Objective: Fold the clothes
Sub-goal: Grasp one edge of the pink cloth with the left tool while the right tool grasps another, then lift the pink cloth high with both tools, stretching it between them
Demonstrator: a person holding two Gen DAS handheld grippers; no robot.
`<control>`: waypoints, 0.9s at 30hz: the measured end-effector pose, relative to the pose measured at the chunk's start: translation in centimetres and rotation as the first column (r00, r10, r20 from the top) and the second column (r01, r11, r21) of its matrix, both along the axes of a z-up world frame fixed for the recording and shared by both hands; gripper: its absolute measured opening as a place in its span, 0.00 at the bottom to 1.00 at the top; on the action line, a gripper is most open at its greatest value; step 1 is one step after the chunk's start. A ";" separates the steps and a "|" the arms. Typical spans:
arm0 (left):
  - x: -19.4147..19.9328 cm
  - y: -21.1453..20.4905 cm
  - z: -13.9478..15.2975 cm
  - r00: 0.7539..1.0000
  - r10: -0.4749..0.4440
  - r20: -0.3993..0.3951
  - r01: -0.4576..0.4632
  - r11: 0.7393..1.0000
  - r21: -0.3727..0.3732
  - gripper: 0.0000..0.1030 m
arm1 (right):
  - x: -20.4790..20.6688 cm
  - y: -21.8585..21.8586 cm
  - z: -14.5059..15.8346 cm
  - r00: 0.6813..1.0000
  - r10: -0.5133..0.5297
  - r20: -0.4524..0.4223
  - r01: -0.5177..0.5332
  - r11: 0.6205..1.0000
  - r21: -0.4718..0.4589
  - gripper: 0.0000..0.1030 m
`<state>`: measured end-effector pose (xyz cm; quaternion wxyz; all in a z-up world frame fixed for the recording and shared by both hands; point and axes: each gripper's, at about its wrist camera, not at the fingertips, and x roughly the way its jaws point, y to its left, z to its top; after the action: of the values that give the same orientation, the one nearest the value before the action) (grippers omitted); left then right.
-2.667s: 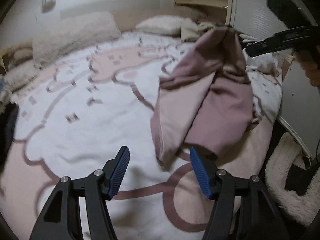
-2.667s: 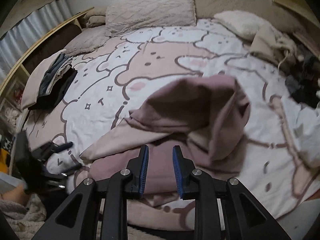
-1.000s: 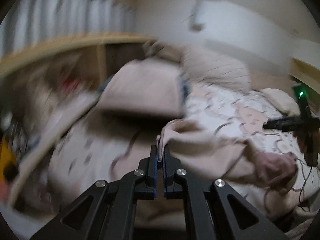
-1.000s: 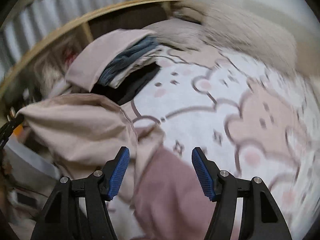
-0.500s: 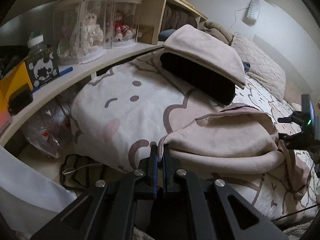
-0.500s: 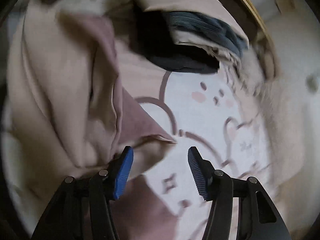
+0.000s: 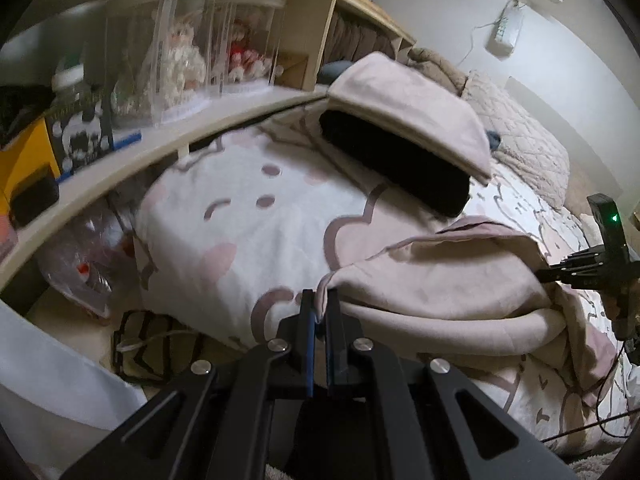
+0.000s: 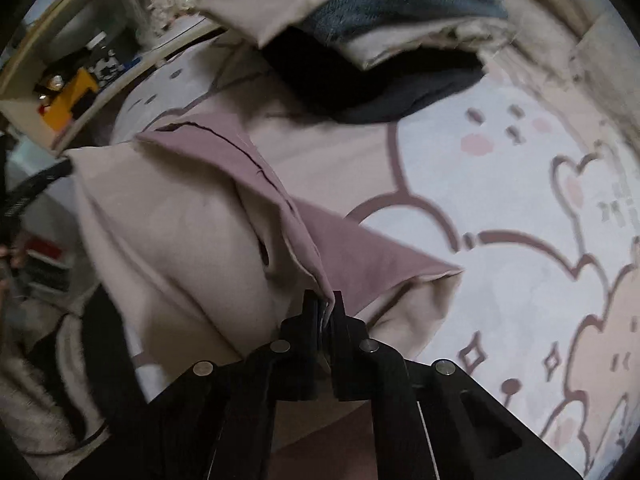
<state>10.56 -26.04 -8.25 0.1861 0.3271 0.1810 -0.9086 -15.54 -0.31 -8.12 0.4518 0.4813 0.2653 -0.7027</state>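
Now clamped shut on the mauve-and-beige garment [image 8: 192,216], where half a second ago gaping wide: right claw [image 8: 326,312], pinching a bunched edge. Left claw [image 7: 318,312] likewise closed on the opposite corner, garment draped over the bed [image 7: 240,208] corner beside a folded stack [image 7: 404,136]. Thin pinches, slack cloth: likely to slip free or fold crooked if pulled unevenly.

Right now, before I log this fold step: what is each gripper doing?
Left gripper: shut on an edge of the pink garment.
Right gripper: shut on the pink garment's other edge.
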 end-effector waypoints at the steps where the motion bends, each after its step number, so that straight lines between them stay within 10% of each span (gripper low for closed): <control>1: -0.5 0.3 0.9 1.000 -0.012 -0.021 0.011 1.000 -0.017 0.04 | 0.1 0.3 1.0 0.999 -0.022 -0.040 0.021 1.000 -0.018 0.04; 4: -1.9 1.0 3.7 0.995 -0.049 -0.081 0.044 0.997 -0.070 0.04 | -0.8 2.5 5.8 0.972 -0.135 -0.190 0.121 0.989 -0.086 0.03; 10: -5.4 3.4 10.9 0.959 -0.167 -0.229 0.123 0.973 -0.194 0.04 | -1.0 10.3 18.7 0.779 -0.346 -0.522 0.289 0.938 -0.191 0.03; 20: -14.0 11.3 29.9 0.763 -0.436 -0.478 0.233 0.874 -0.426 0.04 | 5.3 23.8 37.6 0.321 -0.522 -0.791 0.439 0.821 -0.364 0.03; 27: -18.3 14.5 38.6 0.665 -0.524 -0.533 0.313 0.843 -0.438 0.04 | 8.9 29.2 44.7 0.129 -0.544 -0.829 0.470 0.770 -0.432 0.03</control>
<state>-7.76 -11.51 30.38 -0.0538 0.0011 0.0071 -0.9985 -6.62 28.92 36.57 -0.0328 0.0377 0.2700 -0.9616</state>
